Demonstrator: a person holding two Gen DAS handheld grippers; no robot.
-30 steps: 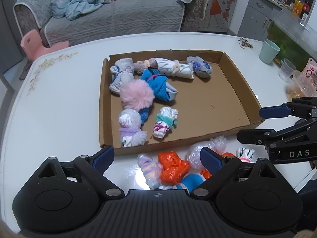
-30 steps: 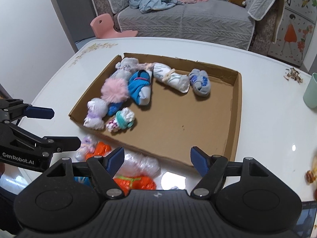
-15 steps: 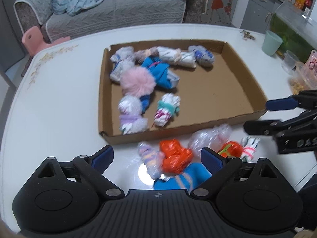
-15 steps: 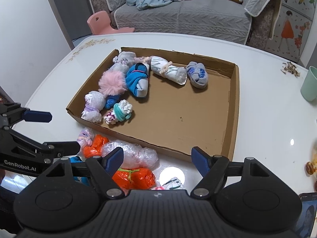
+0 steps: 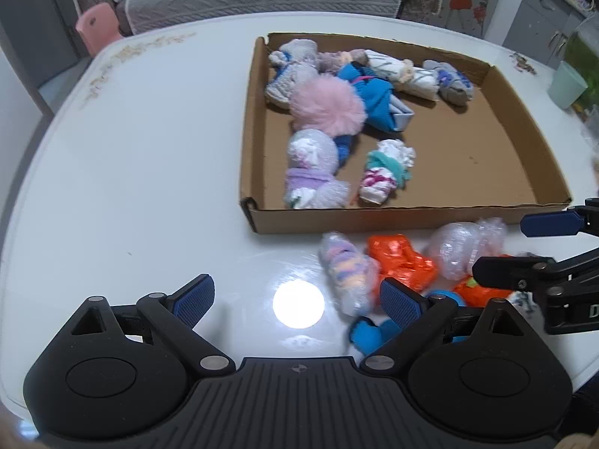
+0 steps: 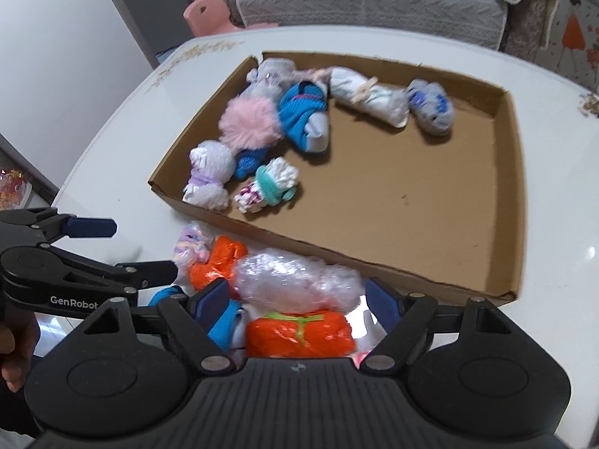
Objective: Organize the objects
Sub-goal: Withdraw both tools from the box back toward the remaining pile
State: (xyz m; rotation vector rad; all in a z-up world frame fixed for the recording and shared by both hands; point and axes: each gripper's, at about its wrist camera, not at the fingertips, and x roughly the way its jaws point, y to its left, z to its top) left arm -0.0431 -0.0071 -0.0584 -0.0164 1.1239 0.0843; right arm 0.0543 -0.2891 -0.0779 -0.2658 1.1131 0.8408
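Your right gripper [image 6: 295,299], jaws just widening, brackets a clear-wrapped bundle [image 6: 295,280] untouched; your left gripper [image 5: 295,299] gapes wide over bare table [image 5: 149,168].

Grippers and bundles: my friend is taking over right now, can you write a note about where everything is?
Left gripper: open, empty, over bare table beside the loose pile.
Right gripper: open, jaws just widened, straddling the clear bundle and an orange bundle, pads not pressing.
Done: several bundles lie in the box, including the pink pompom.
Left: the wrapped bundles on the table in front of the box, among them the pastel bundle.
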